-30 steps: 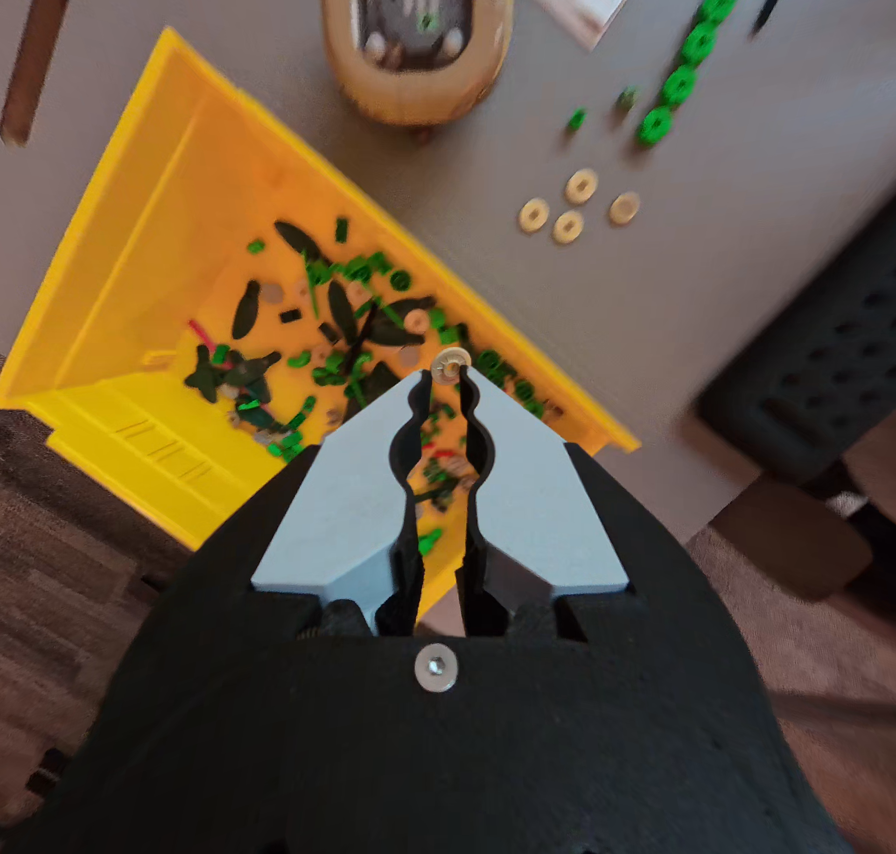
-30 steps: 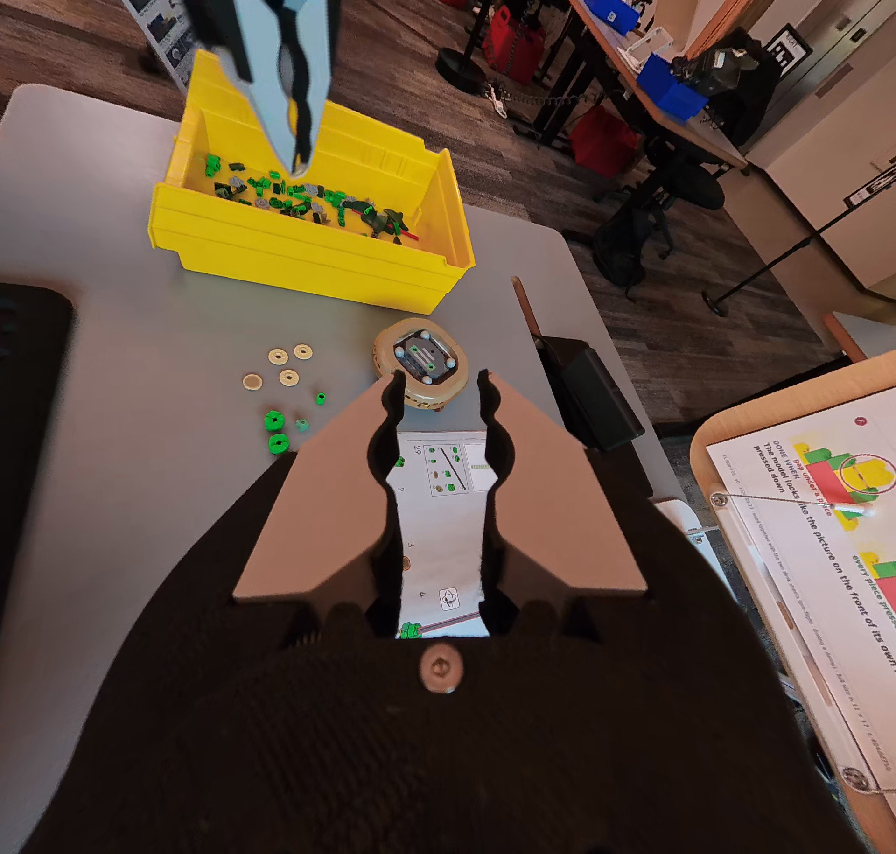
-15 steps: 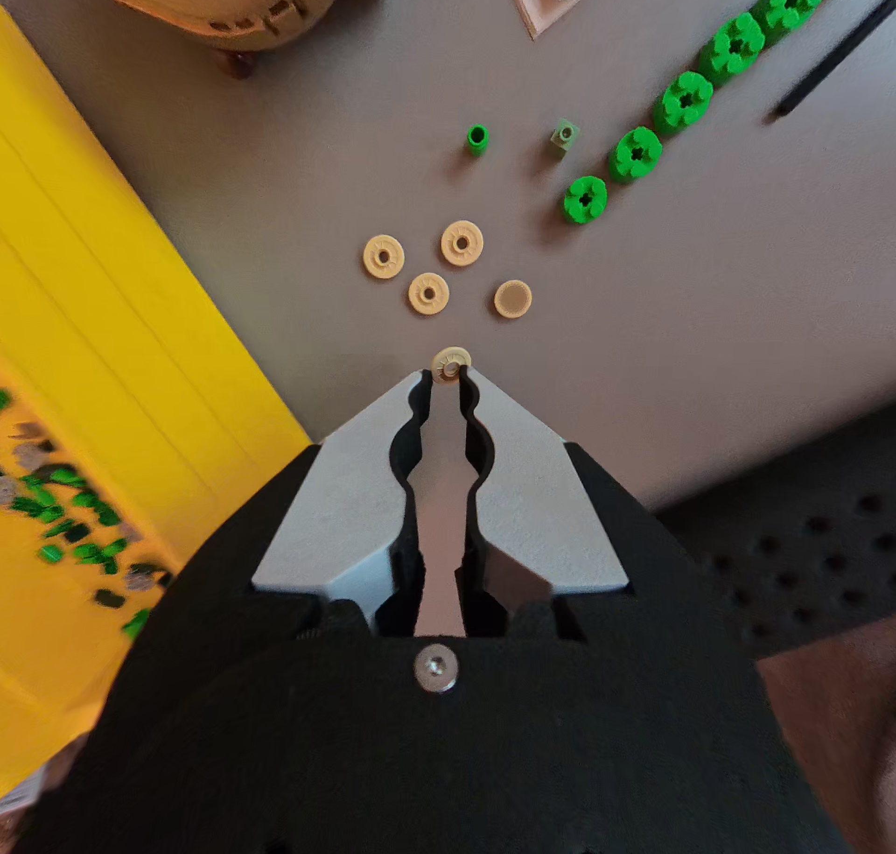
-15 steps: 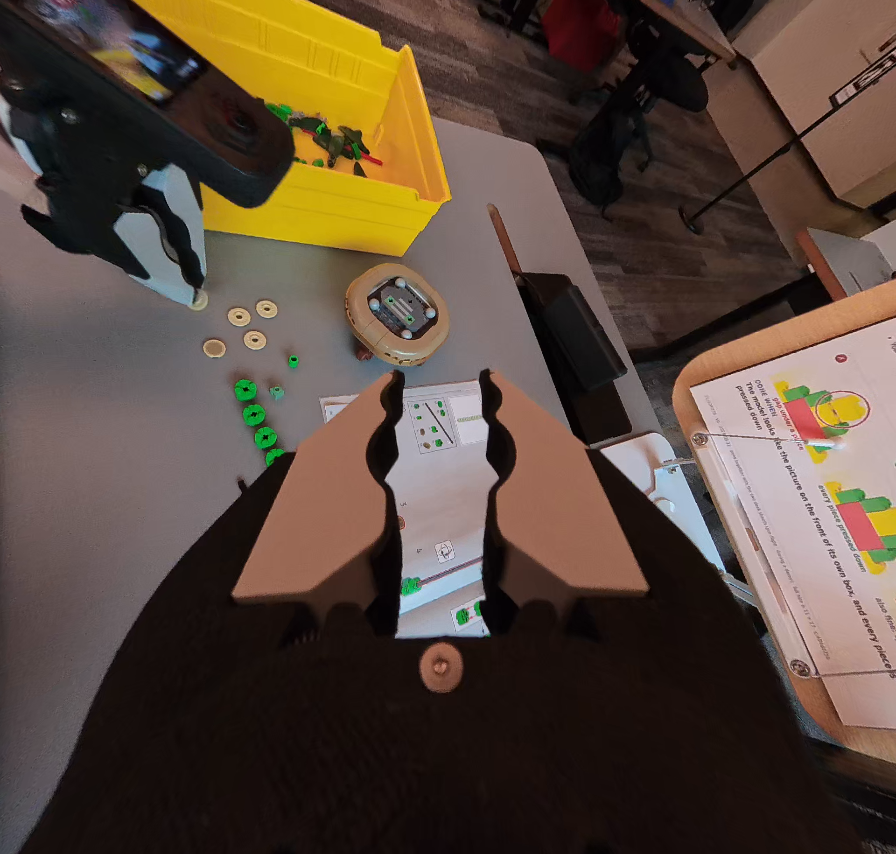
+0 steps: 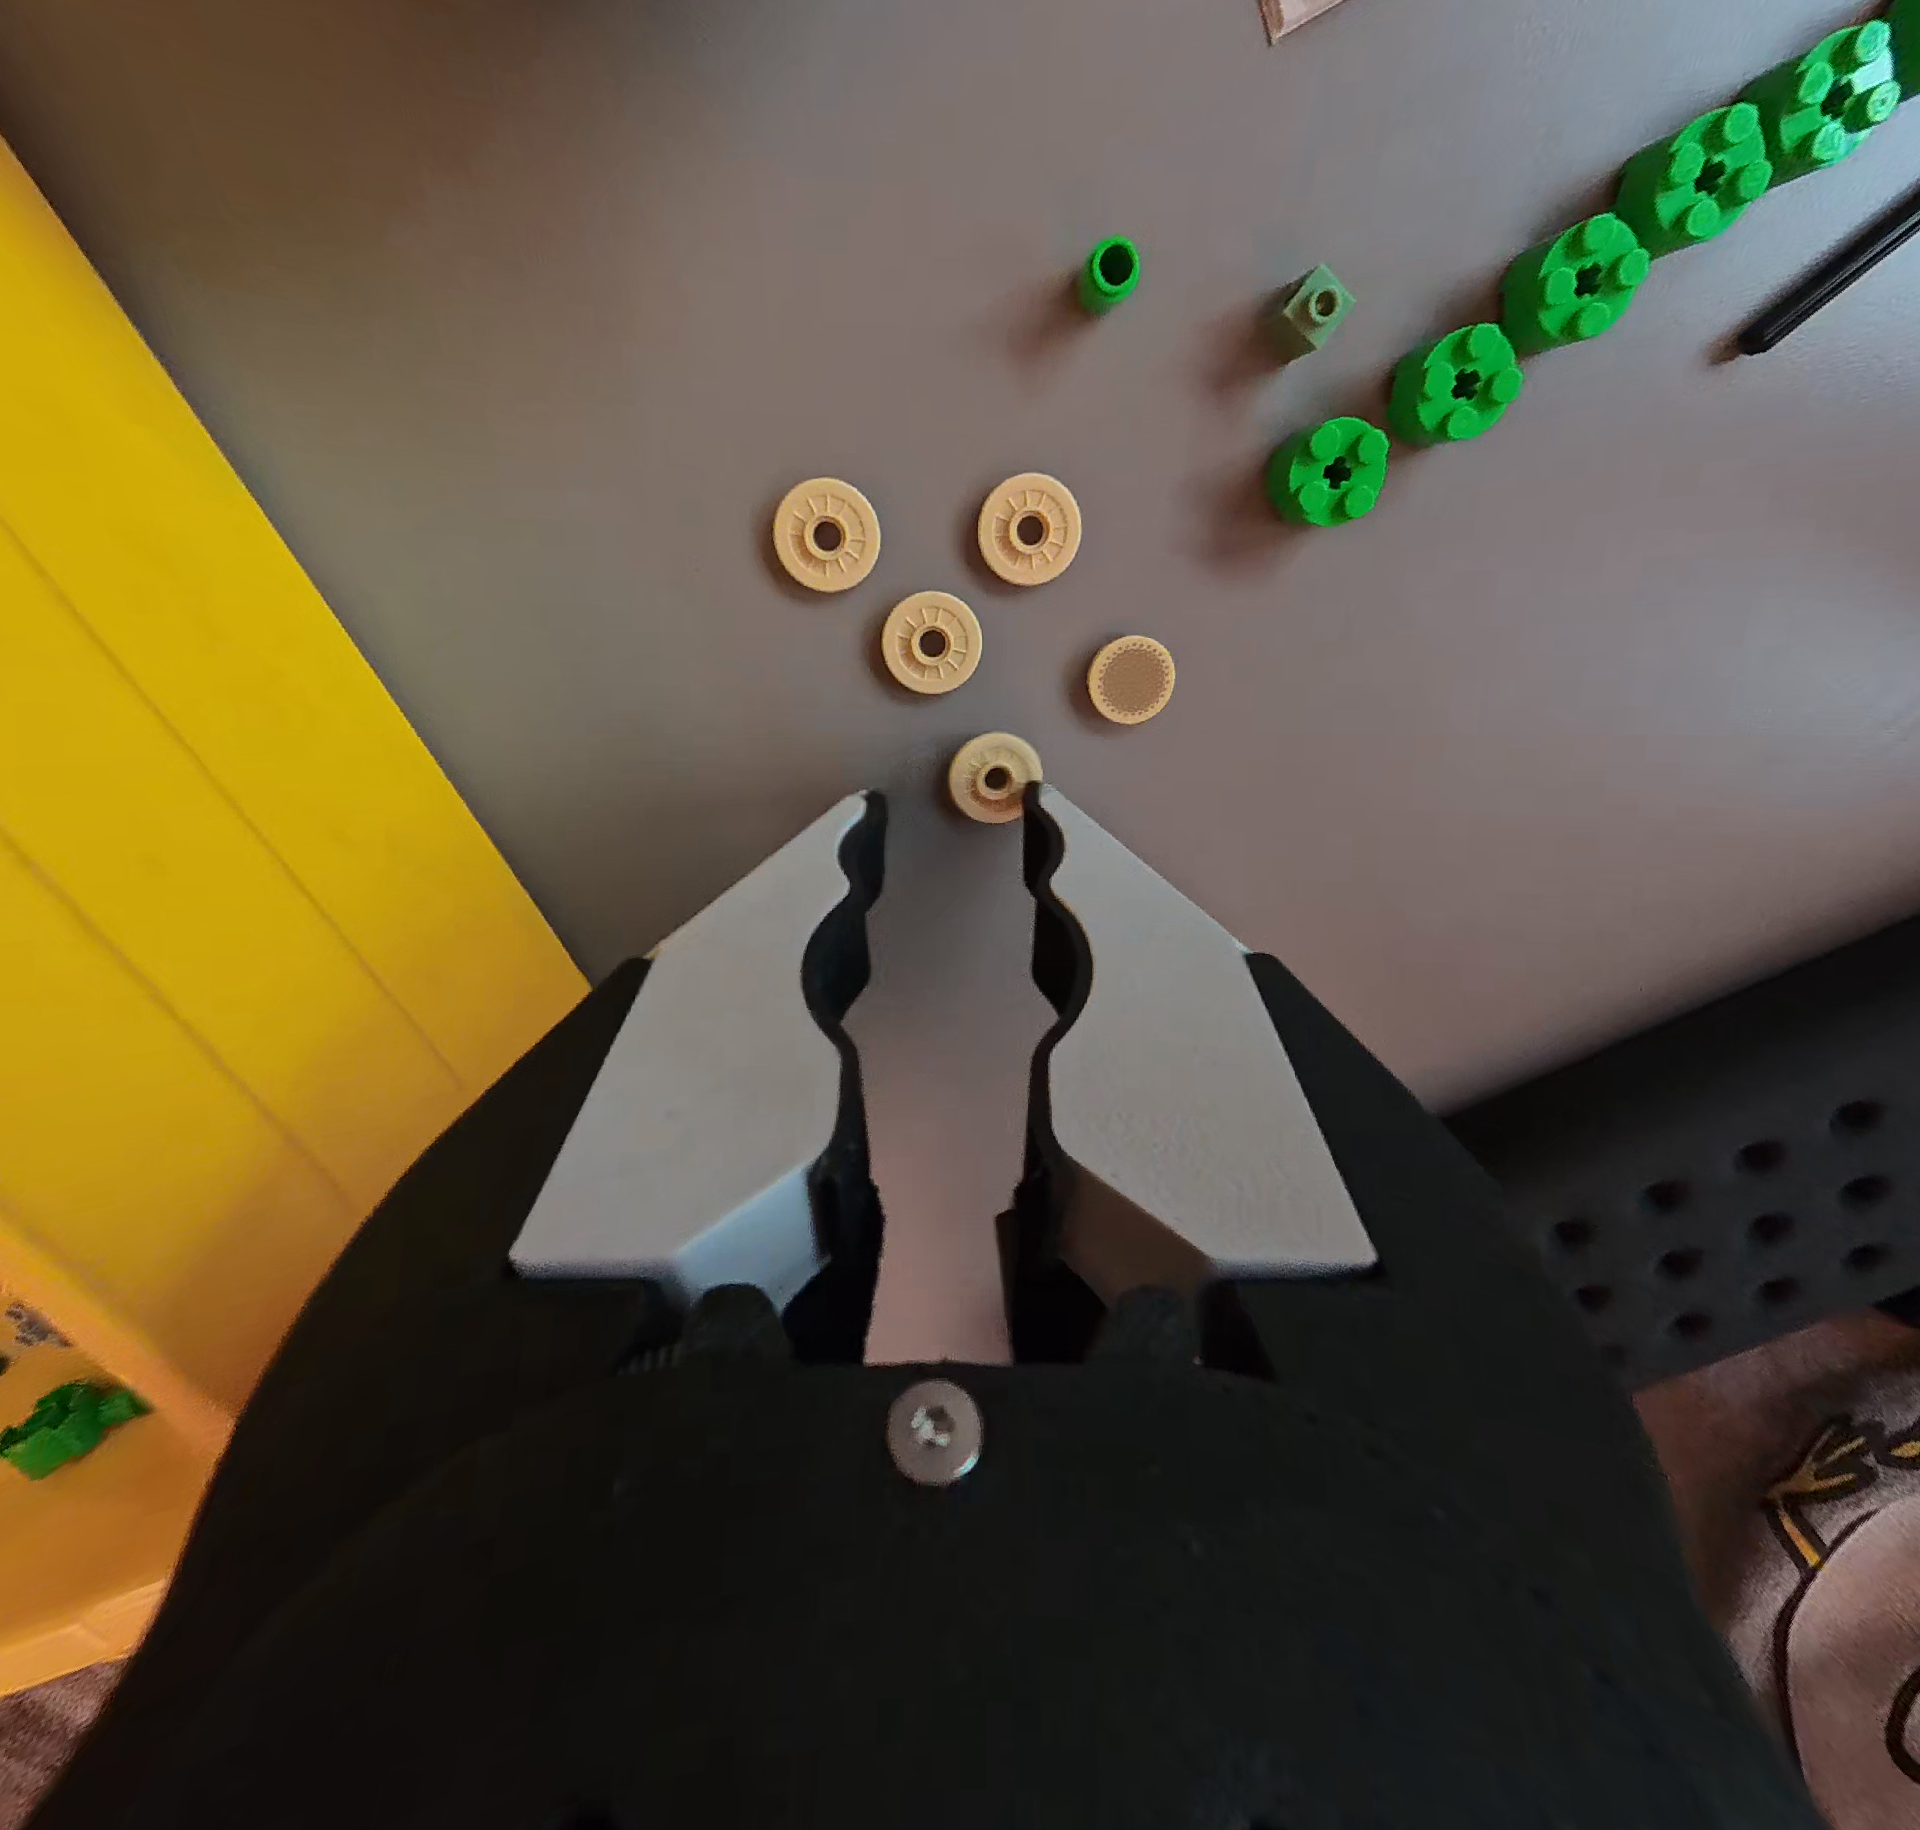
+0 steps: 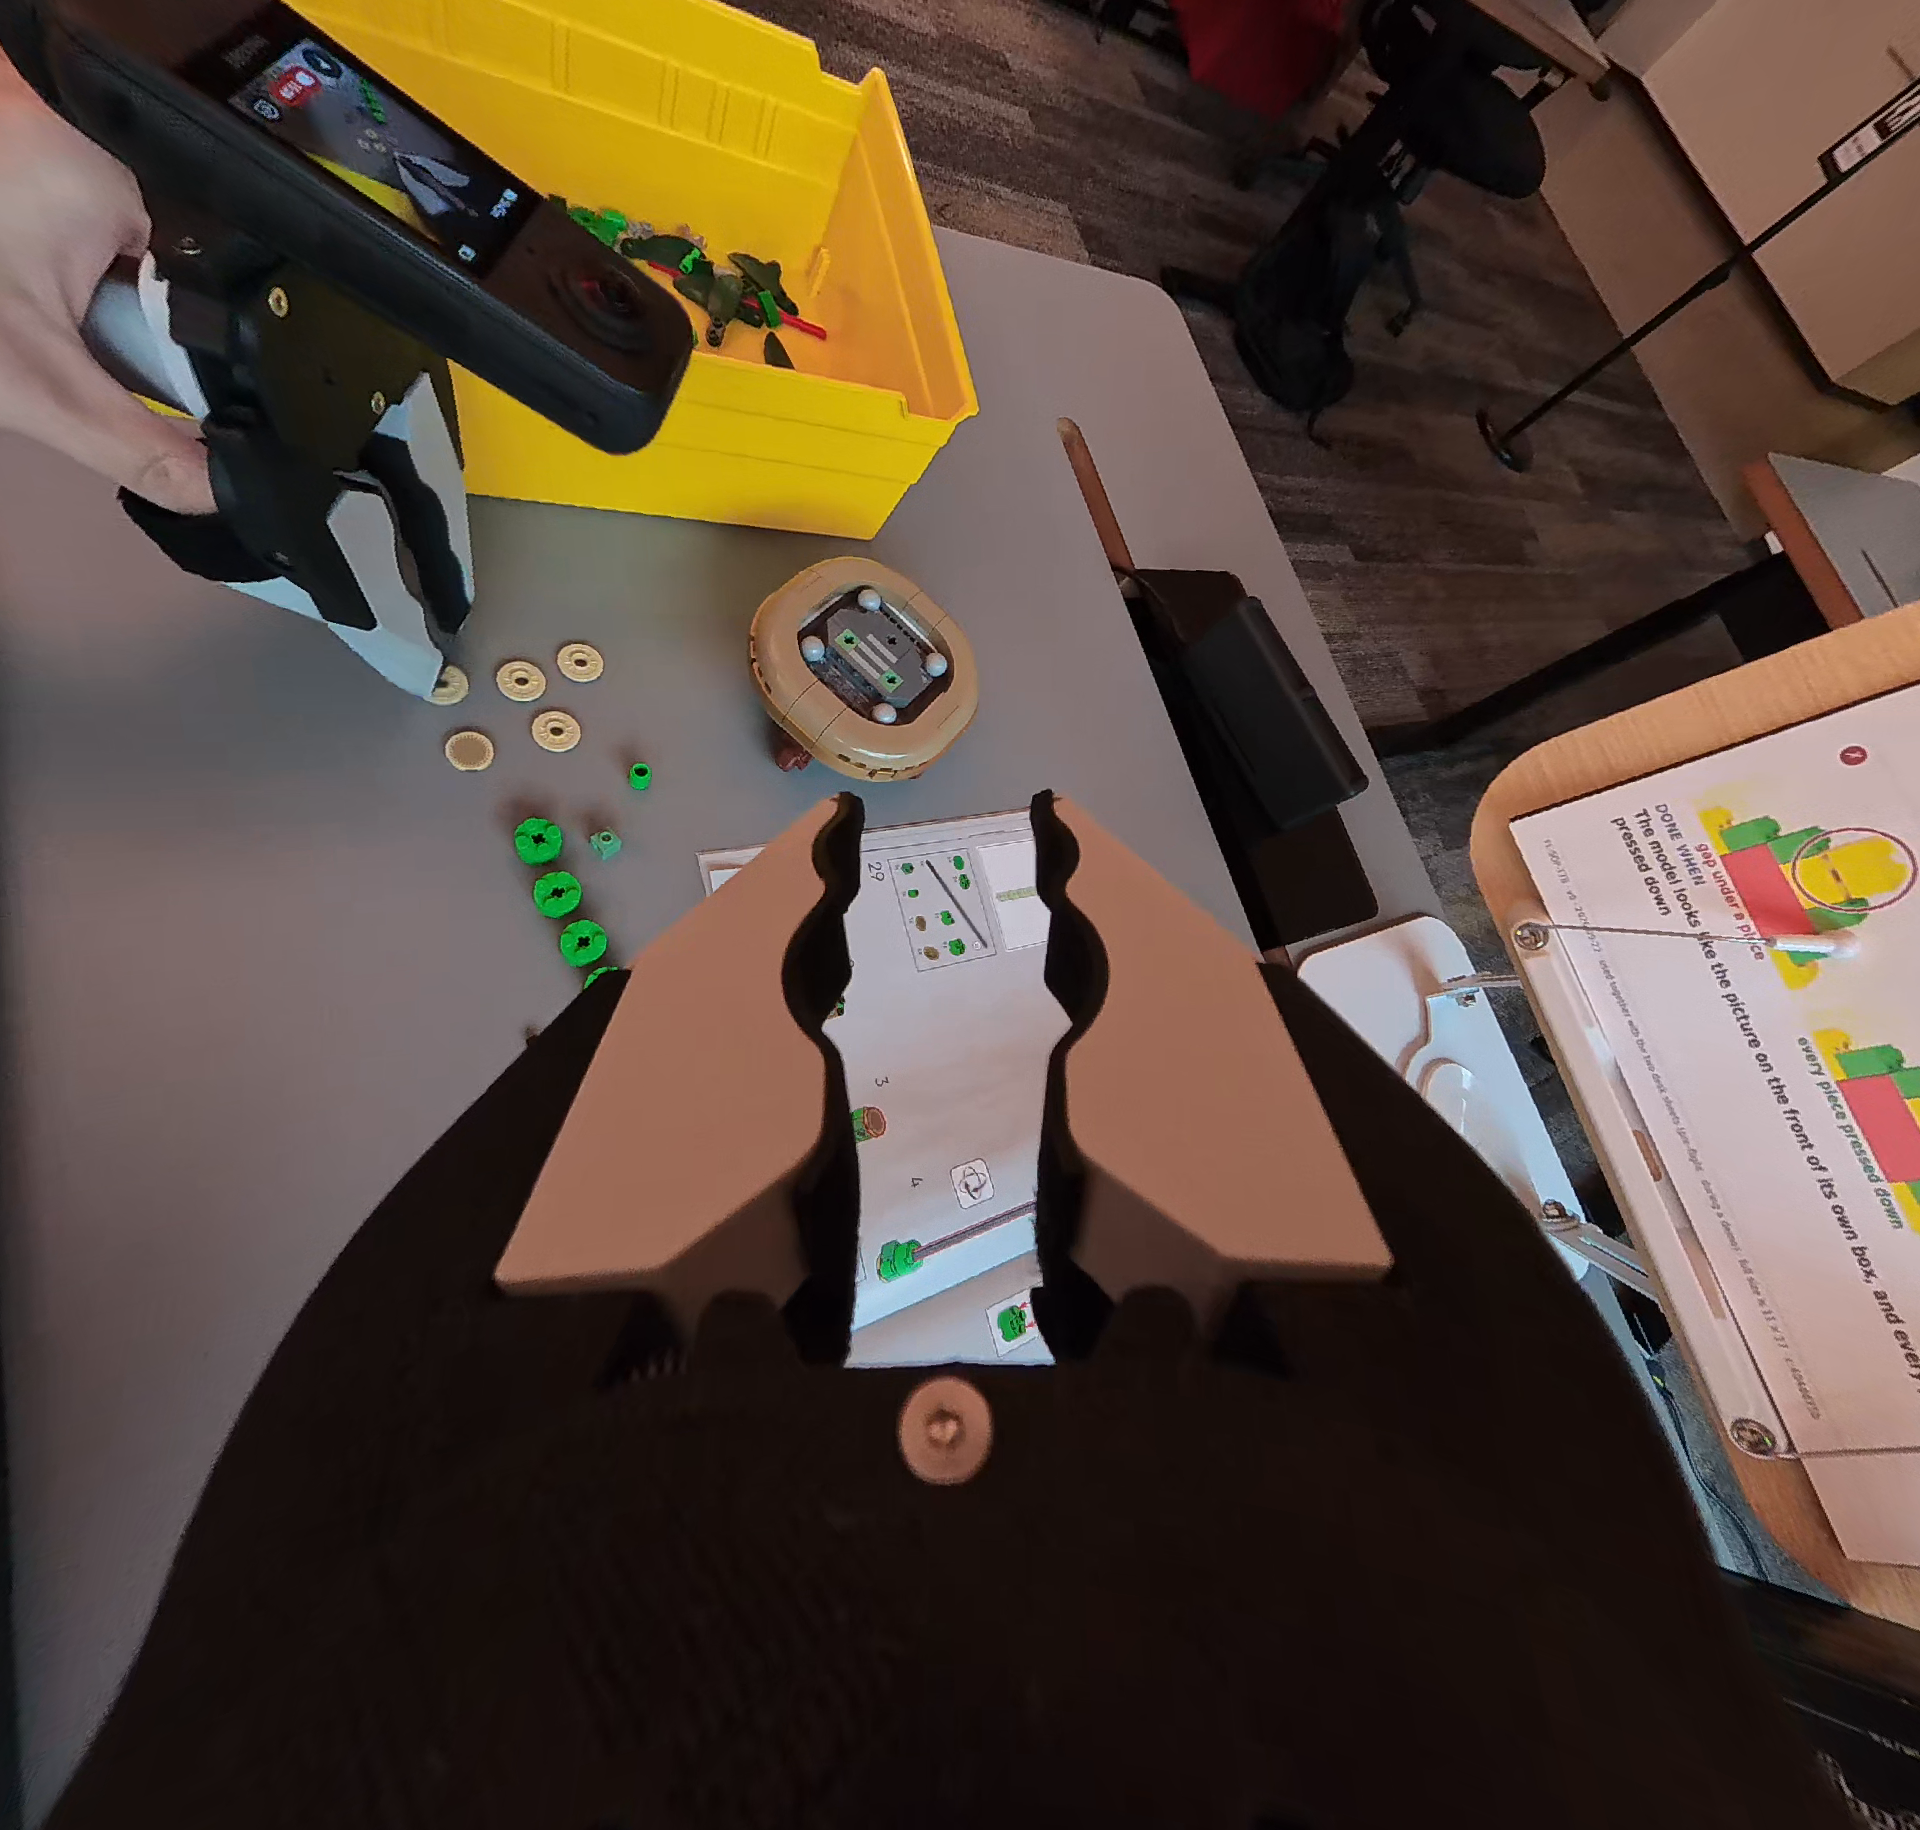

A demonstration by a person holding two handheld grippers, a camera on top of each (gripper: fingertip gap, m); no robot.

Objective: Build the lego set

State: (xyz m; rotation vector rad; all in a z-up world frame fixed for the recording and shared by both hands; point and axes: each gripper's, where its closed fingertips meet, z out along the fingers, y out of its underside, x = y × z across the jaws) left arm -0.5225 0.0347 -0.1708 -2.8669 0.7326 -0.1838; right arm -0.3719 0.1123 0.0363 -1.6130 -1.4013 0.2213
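Observation:
My left gripper (image 5: pixel 951 798) is open, low over the grey table. A tan round piece (image 5: pixel 994 778) lies on the table, touching its right fingertip. Several more tan discs (image 5: pixel 932 641) lie just beyond. A row of green round bricks (image 5: pixel 1455 383), a small green cylinder (image 5: pixel 1112 272) and a sage brick (image 5: pixel 1314 308) lie to the right. My right gripper (image 6: pixel 945 804) is open and empty above the instruction booklet (image 6: pixel 945 1084). The round tan lego model (image 6: pixel 862 668) sits past it. The left gripper (image 6: pixel 416 637) also shows in the right wrist view, beside the discs (image 6: pixel 520 681).
A yellow bin (image 6: pixel 727 450) of loose green and dark pieces stands at the back left. A black rod (image 5: pixel 1829 284) lies by the green bricks. A black perforated mat (image 5: pixel 1714 1209) is at the table's near edge. A black box (image 6: pixel 1236 700) and a board with a printed sheet (image 6: pixel 1714 1053) are to the right. My hands' fingertips stand some 25 cm from each other. My right tips are about 20 cm from the small green cylinder (image 5: pixel 1112 272), my left tips only 8 cm. My right tips are about 20 cm from the sage brick (image 5: pixel 1314 308), my left tips only 8 cm. My right wrist view (image 6: pixel 604 835) looks at it from another angle.
My left gripper carried the tan round piece from over the yellow bin down to the table beside the other discs, then opened and let it go. The right gripper stayed open.

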